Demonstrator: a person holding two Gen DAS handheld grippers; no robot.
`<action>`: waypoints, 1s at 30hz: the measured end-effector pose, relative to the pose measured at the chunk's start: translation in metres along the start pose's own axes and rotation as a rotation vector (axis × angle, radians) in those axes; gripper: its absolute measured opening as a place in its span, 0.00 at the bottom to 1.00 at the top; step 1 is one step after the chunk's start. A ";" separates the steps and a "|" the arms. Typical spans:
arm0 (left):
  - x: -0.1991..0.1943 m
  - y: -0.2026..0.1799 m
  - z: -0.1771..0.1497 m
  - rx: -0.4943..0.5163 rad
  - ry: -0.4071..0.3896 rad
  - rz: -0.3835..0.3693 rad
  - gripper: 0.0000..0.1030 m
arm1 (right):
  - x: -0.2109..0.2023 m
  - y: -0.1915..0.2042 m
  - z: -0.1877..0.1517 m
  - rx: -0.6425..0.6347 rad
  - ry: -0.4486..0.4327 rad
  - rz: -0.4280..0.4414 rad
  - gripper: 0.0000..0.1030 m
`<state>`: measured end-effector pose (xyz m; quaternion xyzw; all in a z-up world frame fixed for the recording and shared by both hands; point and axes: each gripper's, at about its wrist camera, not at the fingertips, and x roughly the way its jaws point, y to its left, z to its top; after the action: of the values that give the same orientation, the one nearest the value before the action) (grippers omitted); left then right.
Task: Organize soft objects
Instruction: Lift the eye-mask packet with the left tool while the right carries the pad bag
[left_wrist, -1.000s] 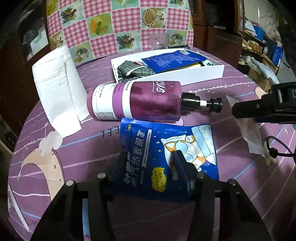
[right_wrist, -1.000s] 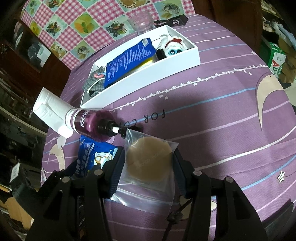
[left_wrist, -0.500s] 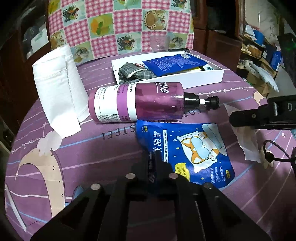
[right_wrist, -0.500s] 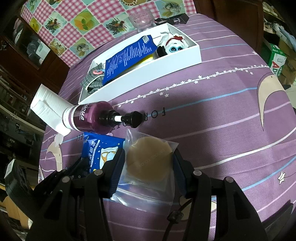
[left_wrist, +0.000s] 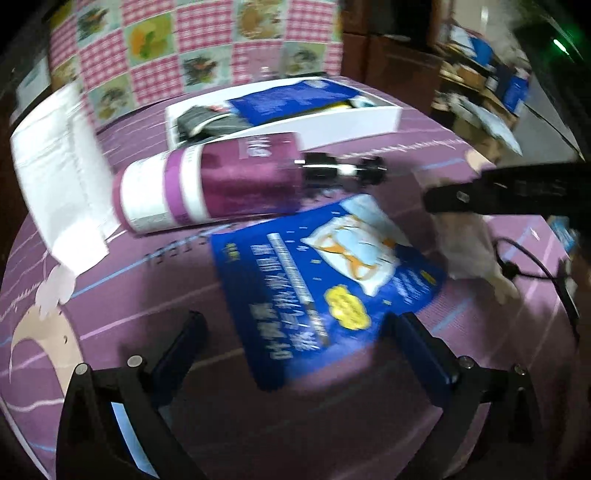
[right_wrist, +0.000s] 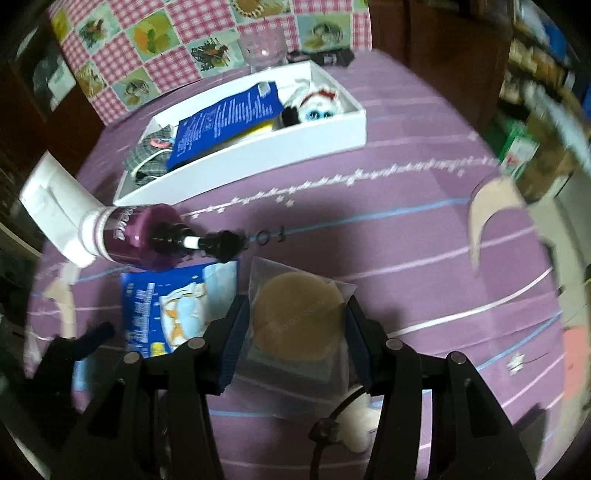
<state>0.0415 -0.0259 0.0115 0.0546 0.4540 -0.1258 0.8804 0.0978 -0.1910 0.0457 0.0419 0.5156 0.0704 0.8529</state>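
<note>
— Left gripper (left_wrist: 295, 343): its jaws are opening wide, the blue eye-mask packet (left_wrist: 325, 280) lying flat on the purple surface (left_wrist: 147, 314) between them, unpinched.

— Right gripper (right_wrist: 295, 332) pinches a bagged tan puff (right_wrist: 299, 317); the white box (right_wrist: 258, 147) sits beyond the purple bottle (right_wrist: 136, 236).

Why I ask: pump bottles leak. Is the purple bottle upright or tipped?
Tipped. The purple bottle lies on its side on the tablecloth, its pump pointing sideways along the table.
</note>
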 end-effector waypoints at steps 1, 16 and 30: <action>-0.002 -0.006 -0.002 0.035 -0.006 -0.017 1.00 | 0.000 0.003 -0.001 -0.021 -0.011 -0.046 0.52; 0.011 -0.007 0.008 0.050 -0.002 -0.034 0.97 | 0.020 0.029 -0.005 -0.096 0.015 0.131 0.48; 0.001 0.011 0.010 -0.022 -0.064 0.005 0.25 | 0.017 0.025 -0.005 -0.065 0.034 0.198 0.45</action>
<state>0.0527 -0.0172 0.0163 0.0421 0.4266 -0.1201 0.8954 0.0993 -0.1635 0.0316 0.0638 0.5206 0.1718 0.8339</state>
